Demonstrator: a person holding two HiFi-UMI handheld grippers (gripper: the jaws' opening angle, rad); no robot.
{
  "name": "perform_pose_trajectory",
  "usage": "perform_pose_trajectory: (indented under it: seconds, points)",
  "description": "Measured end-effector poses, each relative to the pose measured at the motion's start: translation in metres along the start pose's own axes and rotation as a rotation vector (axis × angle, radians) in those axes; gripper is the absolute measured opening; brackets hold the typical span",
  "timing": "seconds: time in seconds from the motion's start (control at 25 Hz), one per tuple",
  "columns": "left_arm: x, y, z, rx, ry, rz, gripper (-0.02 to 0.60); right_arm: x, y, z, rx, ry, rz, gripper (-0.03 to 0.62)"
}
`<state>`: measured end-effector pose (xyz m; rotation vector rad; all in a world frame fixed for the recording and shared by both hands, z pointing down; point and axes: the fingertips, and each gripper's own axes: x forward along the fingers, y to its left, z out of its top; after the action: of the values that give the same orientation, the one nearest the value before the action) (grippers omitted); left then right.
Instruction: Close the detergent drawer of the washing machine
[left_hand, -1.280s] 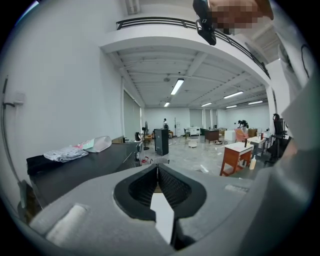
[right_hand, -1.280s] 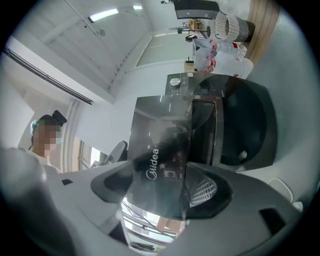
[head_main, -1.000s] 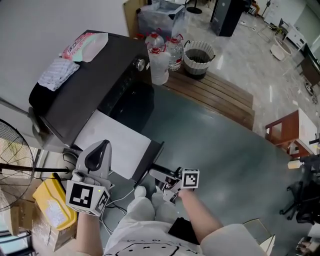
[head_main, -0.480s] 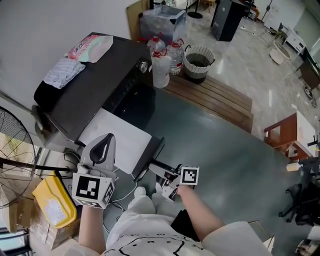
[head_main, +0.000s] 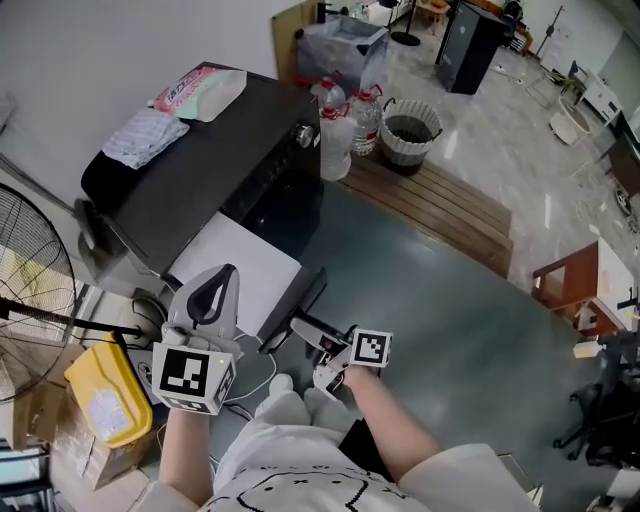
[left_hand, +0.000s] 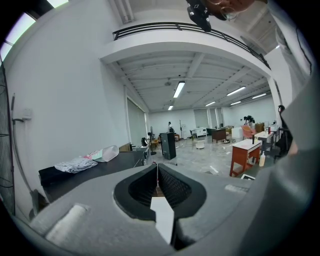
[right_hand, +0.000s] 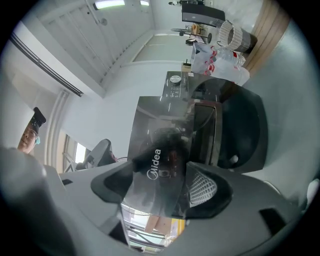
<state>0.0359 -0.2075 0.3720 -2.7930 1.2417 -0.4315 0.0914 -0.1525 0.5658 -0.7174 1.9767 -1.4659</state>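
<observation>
The dark washing machine (head_main: 190, 170) stands at the upper left of the head view. Its detergent drawer (head_main: 236, 272) is pulled far out toward me, a white tray ending in a dark front panel (head_main: 296, 308). My right gripper (head_main: 312, 338) is shut on that panel. In the right gripper view the glossy front panel (right_hand: 160, 165) with its logo fills the space between the jaws of the right gripper (right_hand: 165, 187). My left gripper (head_main: 207, 296) hovers beside the drawer's left side, away from it. In its own view the left gripper (left_hand: 157, 181) is shut on nothing.
A cloth (head_main: 148, 136) and a pink packet (head_main: 205, 90) lie on the machine's top. Water bottles (head_main: 340, 130), a wicker bin (head_main: 411, 130) and a wooden platform (head_main: 445, 205) lie beyond. A fan (head_main: 30, 300) and a yellow box (head_main: 100, 410) stand at the left.
The head view has swung slightly, shifting the machine rightward in the picture. My left gripper has edged right. The right gripper stays on the drawer front, and the drawer looks equally far out.
</observation>
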Motion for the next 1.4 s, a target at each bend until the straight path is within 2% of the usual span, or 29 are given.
perform_pose_trajectory:
  seconds: [0.28, 0.4, 0.56, 0.88, 1.4]
  points:
    - [-0.005, 0.009, 0.0, -0.001, -0.001, 0.043, 0.018, 0.014, -0.003, 0.002, 0.0, 0.015, -0.012, 0.314]
    - [-0.006, 0.016, 0.002, 0.002, 0.001, 0.065, 0.018, 0.025, -0.004, 0.003, -0.005, 0.036, -0.014, 0.314]
    - [-0.007, 0.025, 0.002, 0.002, 0.005, 0.094, 0.018, 0.036, -0.012, -0.001, 0.046, 0.063, -0.049, 0.314]
    - [-0.006, 0.038, 0.0, -0.018, 0.011, 0.165, 0.018, 0.057, -0.01, -0.001, 0.029, 0.134, -0.055, 0.318]
    - [-0.012, 0.058, -0.009, -0.03, 0.026, 0.245, 0.018, 0.078, -0.017, 0.0, 0.031, 0.137, -0.076, 0.318]
